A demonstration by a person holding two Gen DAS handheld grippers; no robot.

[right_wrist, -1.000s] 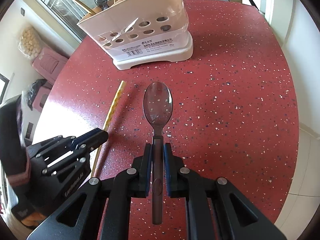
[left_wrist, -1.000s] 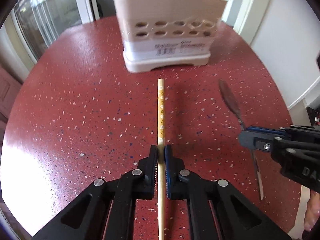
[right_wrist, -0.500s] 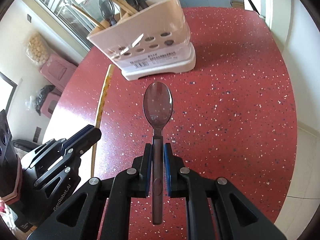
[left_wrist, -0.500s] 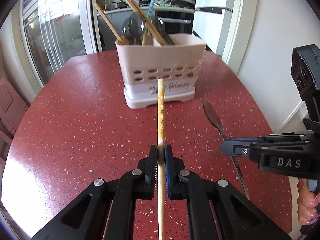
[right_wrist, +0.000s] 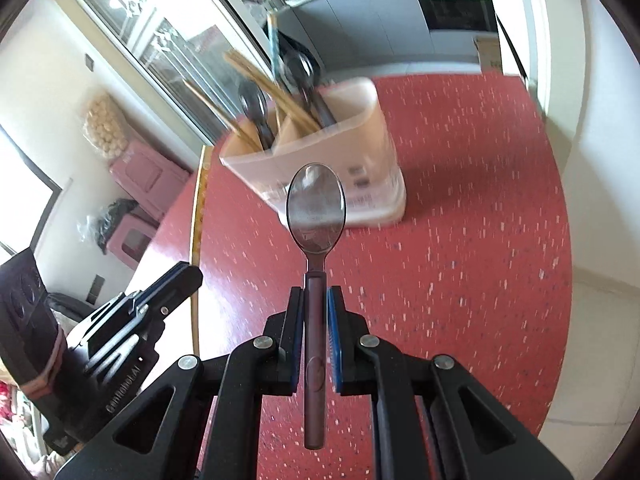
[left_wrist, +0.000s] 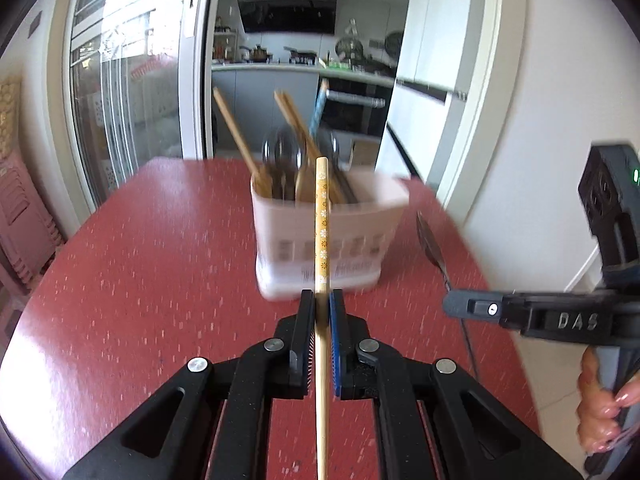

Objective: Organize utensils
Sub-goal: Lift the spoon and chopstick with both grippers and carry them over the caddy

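My left gripper (left_wrist: 321,300) is shut on a wooden chopstick (left_wrist: 321,224) with a flowered yellow end, which points forward at the holder. My right gripper (right_wrist: 316,296) is shut on the dark handle of a metal spoon (right_wrist: 316,208), bowl forward. Both are held in the air above the red speckled table (left_wrist: 160,272). Ahead stands a pale plastic utensil holder (left_wrist: 328,240) with several chopsticks and spoons upright in it. In the right wrist view the holder (right_wrist: 360,160) stands just beyond the spoon bowl, and the left gripper (right_wrist: 182,276) with its chopstick (right_wrist: 198,216) shows at the left.
The right gripper (left_wrist: 460,306) and a hand (left_wrist: 600,412) on it are at the right of the left wrist view. White walls and a doorway lie to the right of the table, glass doors to the left, a kitchen behind. Pink furniture (right_wrist: 148,180) stands on the floor at the left.
Both grippers have risen from near the table top and tilted up with the chopstick and the spoon. The holder now sits lower in both views, its open top visible.
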